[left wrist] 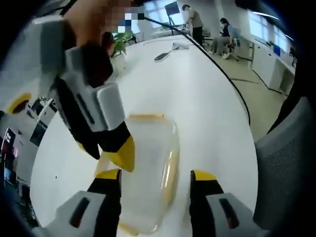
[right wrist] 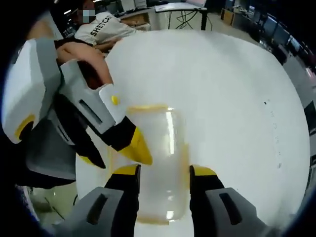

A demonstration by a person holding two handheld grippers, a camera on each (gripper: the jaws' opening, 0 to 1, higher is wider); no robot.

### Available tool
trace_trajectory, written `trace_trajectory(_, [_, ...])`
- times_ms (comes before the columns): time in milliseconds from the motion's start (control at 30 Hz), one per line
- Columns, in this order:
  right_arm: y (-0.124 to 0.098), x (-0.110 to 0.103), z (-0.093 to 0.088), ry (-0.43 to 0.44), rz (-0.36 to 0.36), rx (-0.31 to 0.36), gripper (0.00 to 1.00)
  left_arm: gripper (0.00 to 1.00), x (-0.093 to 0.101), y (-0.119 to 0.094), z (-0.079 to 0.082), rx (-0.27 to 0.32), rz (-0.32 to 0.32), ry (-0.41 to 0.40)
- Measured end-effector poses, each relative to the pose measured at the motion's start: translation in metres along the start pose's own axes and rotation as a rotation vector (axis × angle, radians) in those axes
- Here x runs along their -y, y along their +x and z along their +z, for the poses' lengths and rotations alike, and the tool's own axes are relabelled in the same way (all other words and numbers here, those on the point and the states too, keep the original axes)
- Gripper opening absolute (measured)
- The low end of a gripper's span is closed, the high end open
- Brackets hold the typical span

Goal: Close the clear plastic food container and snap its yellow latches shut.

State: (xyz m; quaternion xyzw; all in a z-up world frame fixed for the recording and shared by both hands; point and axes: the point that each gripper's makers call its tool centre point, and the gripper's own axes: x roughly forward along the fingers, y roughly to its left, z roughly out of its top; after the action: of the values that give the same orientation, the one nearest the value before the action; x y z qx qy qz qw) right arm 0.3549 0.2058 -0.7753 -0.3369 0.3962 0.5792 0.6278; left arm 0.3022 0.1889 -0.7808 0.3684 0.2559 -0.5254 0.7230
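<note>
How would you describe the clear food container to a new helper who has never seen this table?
Start at the large white round table. Near its edge, between the two yellow-tipped grippers, sits a clear rectangular plastic container with rounded corners. Its see-through body, thin yellow rim and latches set it apart from the dark flat object lying far across the table.

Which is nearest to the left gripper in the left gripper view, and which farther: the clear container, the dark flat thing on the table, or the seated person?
1. Clear container: between the left gripper's jaws, nearest.
2. Dark flat thing: farther up the white table, near its far end.
3. Seated person: beyond the table, upper right, farthest.
</note>
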Motion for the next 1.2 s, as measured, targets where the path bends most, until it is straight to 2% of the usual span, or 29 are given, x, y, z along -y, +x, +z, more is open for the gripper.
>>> trace_trajectory(67, [-0.003, -0.001, 0.000, 0.010, -0.047, 0.059, 0.36, 0.53, 0.001, -0.001, 0.002, 0.010, -0.002, -0.050])
trace_trajectory(133, [-0.002, -0.010, -0.001, 0.024, -0.048, 0.117, 0.42, 0.54, 0.002, -0.004, 0.003, 0.028, -0.012, -0.118])
trace_trajectory(167, [-0.003, -0.013, -0.002, 0.045, -0.057, 0.141, 0.45, 0.56, 0.000, -0.006, 0.006, 0.059, -0.004, -0.147])
trace_trajectory(233, [-0.004, -0.015, 0.000, 0.078, -0.093, 0.197, 0.46, 0.65, -0.005, -0.009, 0.008, 0.097, 0.014, -0.176])
trace_trajectory(300, [-0.006, -0.019, 0.002, 0.091, -0.109, 0.245, 0.48, 0.73, -0.011, -0.013, 0.016, 0.164, 0.035, -0.192])
trace_trajectory(433, [-0.016, -0.026, 0.017, 0.084, -0.169, 0.398, 0.57, 0.92, -0.019, -0.022, 0.023, 0.262, 0.049, -0.242])
trace_trajectory(500, [-0.021, -0.025, 0.022, 0.109, -0.209, 0.472, 0.61, 0.96, -0.021, -0.024, 0.022, 0.273, 0.055, -0.246])
trace_trajectory(633, [-0.027, -0.023, 0.022, 0.190, -0.269, 0.554, 0.71, 0.96, -0.028, -0.032, 0.014, 0.297, 0.099, -0.247])
trace_trajectory(733, [-0.033, -0.023, 0.022, 0.271, -0.299, 0.615, 0.82, 0.98, -0.032, -0.037, 0.010, 0.352, 0.108, -0.330])
trace_trajectory(767, [-0.039, -0.022, 0.023, 0.293, -0.328, 0.659, 0.84, 0.99, -0.033, -0.039, 0.008, 0.360, 0.114, -0.351])
trace_trajectory(800, [-0.040, -0.023, 0.024, 0.300, -0.331, 0.674, 0.87, 0.99, -0.033, -0.040, 0.005, 0.363, 0.118, -0.372])
trace_trajectory(833, [-0.043, -0.024, 0.024, 0.308, -0.341, 0.694, 0.88, 0.99, -0.033, -0.041, 0.003, 0.366, 0.119, -0.388])
trace_trajectory(933, [-0.054, -0.026, 0.016, 0.311, -0.439, 0.747, 0.88, 0.99, -0.032, -0.044, -0.007, 0.380, 0.137, -0.434])
trace_trajectory(1000, [-0.058, -0.029, 0.010, 0.328, -0.479, 0.788, 0.89, 0.99, -0.035, -0.047, -0.012, 0.407, 0.178, -0.463])
trace_trajectory(1033, [-0.060, -0.031, 0.007, 0.335, -0.496, 0.812, 0.89, 0.99, -0.040, -0.050, -0.015, 0.424, 0.222, -0.474])
trace_trajectory(1067, [-0.059, -0.033, 0.002, 0.341, -0.508, 0.807, 0.89, 0.99, -0.044, -0.053, -0.017, 0.432, 0.255, -0.475])
trace_trajectory(1133, [-0.053, -0.033, -0.011, 0.366, -0.534, 0.773, 0.89, 0.99, -0.046, -0.055, -0.020, 0.444, 0.277, -0.517])
trace_trajectory(1200, [-0.052, -0.034, -0.019, 0.390, -0.550, 0.778, 0.88, 0.99, -0.043, -0.055, -0.022, 0.453, 0.278, -0.518])
